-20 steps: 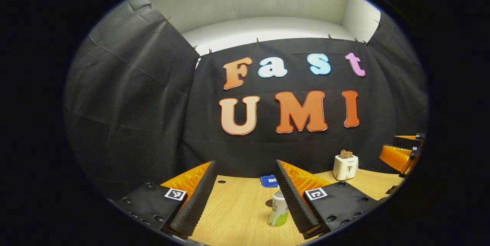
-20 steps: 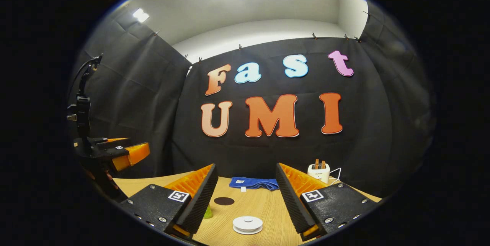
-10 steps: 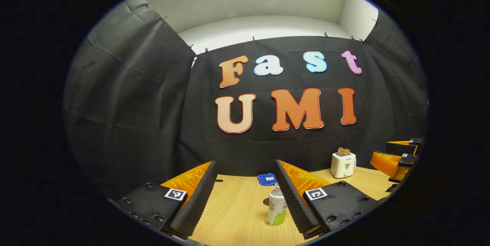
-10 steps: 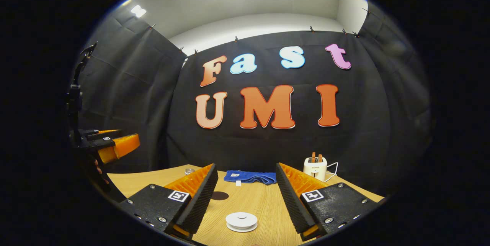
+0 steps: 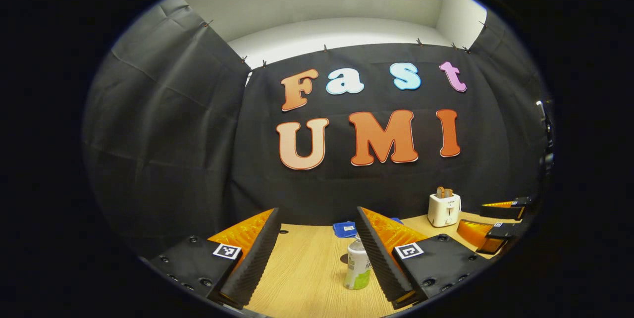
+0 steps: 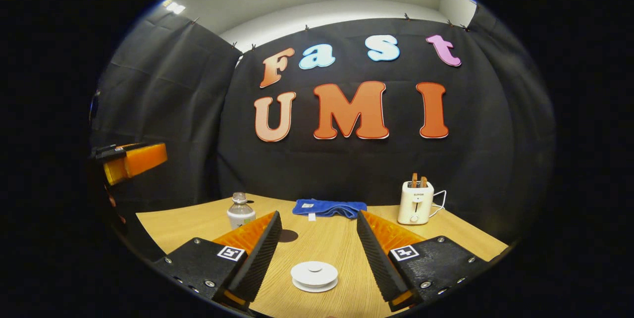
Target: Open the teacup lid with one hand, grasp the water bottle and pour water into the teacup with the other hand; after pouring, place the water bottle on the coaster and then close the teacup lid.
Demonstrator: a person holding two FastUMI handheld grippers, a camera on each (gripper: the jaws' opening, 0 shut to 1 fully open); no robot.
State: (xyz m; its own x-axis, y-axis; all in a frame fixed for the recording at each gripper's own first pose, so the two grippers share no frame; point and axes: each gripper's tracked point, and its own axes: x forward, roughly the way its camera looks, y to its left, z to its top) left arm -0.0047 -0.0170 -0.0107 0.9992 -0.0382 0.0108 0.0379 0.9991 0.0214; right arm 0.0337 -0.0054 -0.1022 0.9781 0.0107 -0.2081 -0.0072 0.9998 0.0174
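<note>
A small water bottle (image 5: 357, 269) with a white and green label stands on the wooden table (image 5: 302, 278), just ahead of my left gripper (image 5: 317, 211) and partly behind its right-hand finger. That gripper is open and holds nothing. The dark round coaster (image 5: 343, 258) lies right behind the bottle. In the right gripper view, the teacup's white lid (image 6: 314, 276) sits low between the fingers of my open right gripper (image 6: 317, 215), which does not touch it. The bottle (image 6: 240, 213) and the coaster (image 6: 287, 235) lie to the left there. The cup's body is hidden under the lid.
A blue cloth (image 6: 329, 207) lies at the table's back edge, and a white toaster (image 6: 416, 202) with its cord stands back right. The left gripper (image 6: 131, 159) hangs in the air at far left; the right gripper (image 5: 495, 224) shows low at far right.
Both grippers have sunk and tipped toward the table. The bottle has come into the right gripper view, and the right gripper sits lower in the left gripper view. Both stay open.
</note>
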